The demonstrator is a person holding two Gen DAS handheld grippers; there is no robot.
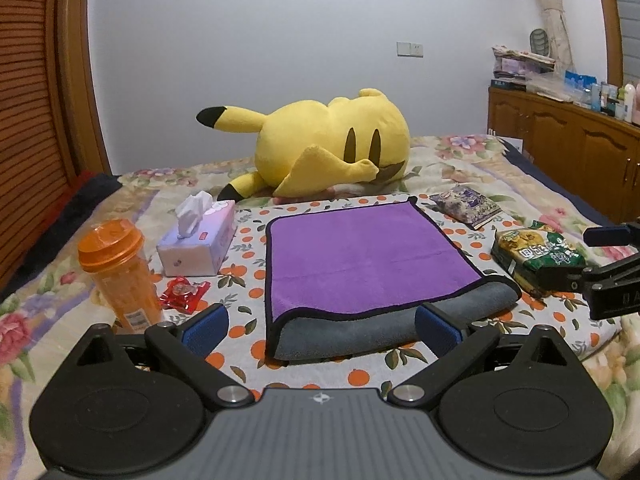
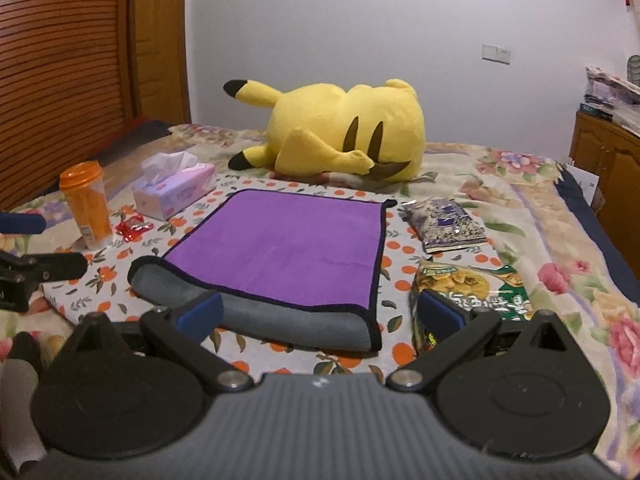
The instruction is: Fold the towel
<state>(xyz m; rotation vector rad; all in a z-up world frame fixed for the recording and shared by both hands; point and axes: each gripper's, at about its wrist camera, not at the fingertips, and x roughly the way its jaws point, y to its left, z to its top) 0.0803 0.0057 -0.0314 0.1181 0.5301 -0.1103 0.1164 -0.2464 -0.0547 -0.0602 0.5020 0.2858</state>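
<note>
In the left wrist view the towel (image 1: 360, 256) lies on the orange-dotted cloth (image 1: 248, 240) on the bed (image 1: 460, 160), between a tissue box (image 1: 196, 240) and a green snack bag (image 1: 540, 258); it already looks doubled, purple face up, grey underside rolling out at the near fold; the left gripper (image 1: 320, 328) hovers just before that fold, fingers spread, holding nothing. In the right wrist view the right gripper (image 2: 320, 316) hangs near the towel's near right corner, fingers (image 2: 200, 314) likewise apart and empty; one fold seems done, a further fold probably remains.
</note>
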